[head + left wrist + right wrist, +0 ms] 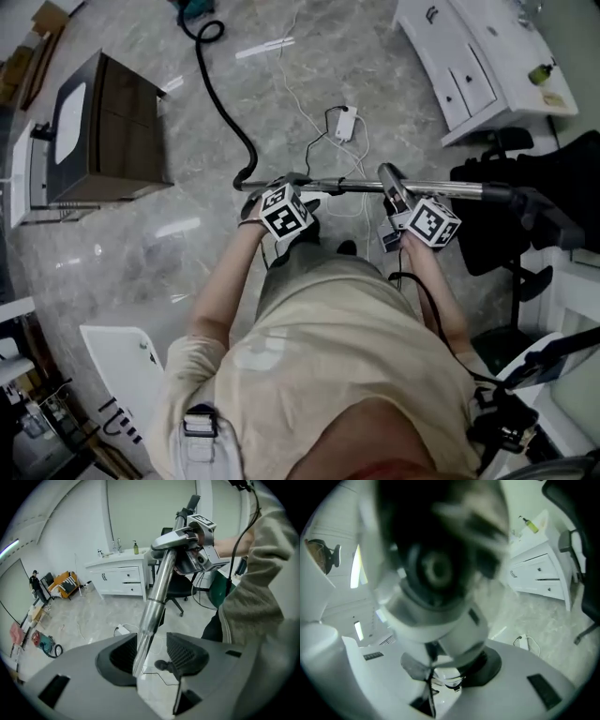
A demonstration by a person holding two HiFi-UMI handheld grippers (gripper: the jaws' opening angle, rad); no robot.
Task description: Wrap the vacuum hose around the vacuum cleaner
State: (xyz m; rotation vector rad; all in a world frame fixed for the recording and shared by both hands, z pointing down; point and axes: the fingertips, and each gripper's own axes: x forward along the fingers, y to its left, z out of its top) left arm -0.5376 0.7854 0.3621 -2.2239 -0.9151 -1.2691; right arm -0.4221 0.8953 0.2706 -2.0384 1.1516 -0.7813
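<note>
- Left gripper (151, 645): your jaws stand partway apart round the metal tube (155, 592). The tube lies against the pad at picture left, and a strip of floor shows between it and the other pad.
- Right gripper (449, 667): your jaws are clamped on the grey handle (440, 625) of the tube. This view is blurred.
- Head view: the tube runs level across mid-frame. Your left gripper is near its left end and your right gripper is right of centre.
- The black hose (220, 108) leaves the tube's left end and snakes loose over the floor toward the top of the frame.
- The white power strip (345, 122) lies on the floor just above the tube.
- The vacuum cleaner (192, 7), teal, sits at the top edge, well apart from you, where the hose ends.
- The dark cabinet (117, 122) is at upper left and the white cabinet (469, 56) at upper right.
</note>
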